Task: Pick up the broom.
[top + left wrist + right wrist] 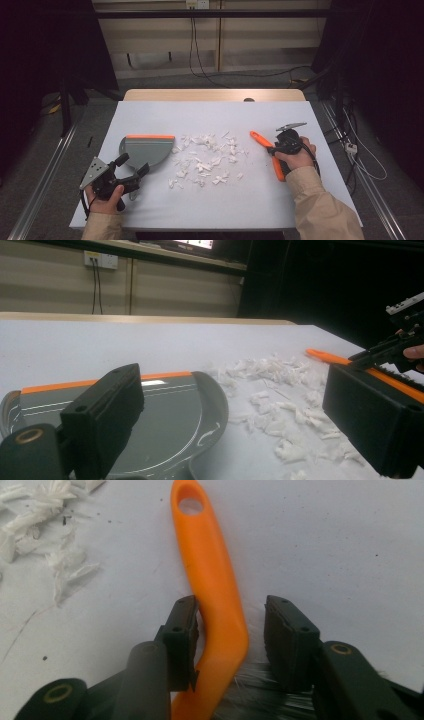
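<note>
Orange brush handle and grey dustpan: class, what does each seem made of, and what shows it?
Brush handle: probably moulded plastic, smooth, satin, uniform orange, with a moulded hanging hole. Dustpan: likely glossy hard plastic, as its grey pan mirrors light; its orange front strip may be rubber, though that is unclear.

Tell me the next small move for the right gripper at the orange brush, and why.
Probably close the right gripper the rest of the way on the orange brush. The handle lies between the jaws: one touches it, while a gap remains at the other, so nothing grips it yet.
</note>
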Motion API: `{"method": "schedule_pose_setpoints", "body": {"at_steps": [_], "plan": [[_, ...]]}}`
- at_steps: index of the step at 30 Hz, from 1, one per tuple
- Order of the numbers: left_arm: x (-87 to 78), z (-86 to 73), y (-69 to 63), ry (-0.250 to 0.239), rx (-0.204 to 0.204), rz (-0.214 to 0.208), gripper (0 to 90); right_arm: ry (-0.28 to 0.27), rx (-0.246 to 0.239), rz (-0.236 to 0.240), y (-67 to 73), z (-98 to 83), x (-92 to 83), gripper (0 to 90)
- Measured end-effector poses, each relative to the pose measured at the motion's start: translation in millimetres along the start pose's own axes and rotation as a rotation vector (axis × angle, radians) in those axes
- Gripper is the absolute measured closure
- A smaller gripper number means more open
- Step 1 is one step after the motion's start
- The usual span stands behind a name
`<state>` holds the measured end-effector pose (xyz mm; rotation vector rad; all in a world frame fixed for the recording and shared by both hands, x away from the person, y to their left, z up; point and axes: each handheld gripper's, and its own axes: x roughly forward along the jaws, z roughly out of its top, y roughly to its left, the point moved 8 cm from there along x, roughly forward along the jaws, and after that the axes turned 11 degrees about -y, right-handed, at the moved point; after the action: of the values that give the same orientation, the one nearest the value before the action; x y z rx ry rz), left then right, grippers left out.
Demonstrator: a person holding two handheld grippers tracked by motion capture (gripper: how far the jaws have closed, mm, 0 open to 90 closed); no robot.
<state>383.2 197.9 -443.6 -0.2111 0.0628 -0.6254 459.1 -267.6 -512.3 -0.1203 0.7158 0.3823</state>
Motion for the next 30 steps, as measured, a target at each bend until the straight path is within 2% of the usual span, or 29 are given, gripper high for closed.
{"method": "schedule_pose_setpoints", "body": {"at_steps": [2,4,7,9,14,18,20,22,25,30], "plan": [[0.3,-0.5,-0.5,0.003,0.002,-0.002,9.2,0.011,0.002,-0.006,-1.4,0.1,-1.5,63.7],[0.4,-0.6,-0.9,0.003,0.003,-0.001,9.2,0.026,0.026,0.003,-0.7,0.2,-2.7,66.4],[0.5,-0.6,-1.2,0.002,0.0,0.0,9.2,0.073,0.051,0.0,1.2,0.4,-4.1,66.6],[0.6,-0.6,-1.2,0.002,0.003,0.001,9.3,0.093,0.046,-0.005,1.6,1.0,-2.7,66.8],[1.0,-0.8,-2.9,0.003,0.007,-0.006,9.3,0.131,0.046,-0.035,2.4,1.9,1.0,68.0],[1.5,-1.6,-3.4,0.007,0.01,-0.013,9.3,0.179,0.039,-0.085,5.0,4.2,3.5,68.5],[1.9,-1.2,-3.9,0.004,0.008,-0.014,9.3,0.199,0.062,-0.081,4.5,4.8,4.0,69.4],[2.5,-2.0,-5.0,0.007,0.01,-0.018,9.3,0.214,0.065,-0.066,3.0,5.8,5.0,69.8],[2.3,-2.0,-6.0,0.008,0.012,-0.02,9.3,0.244,0.082,-0.069,2.9,7.4,6.1,70.1],[1.1,-1.5,-7.6,0.007,0.014,-0.018,9.4,0.249,0.072,-0.071,3.6,7.8,5.5,70.4]]}}
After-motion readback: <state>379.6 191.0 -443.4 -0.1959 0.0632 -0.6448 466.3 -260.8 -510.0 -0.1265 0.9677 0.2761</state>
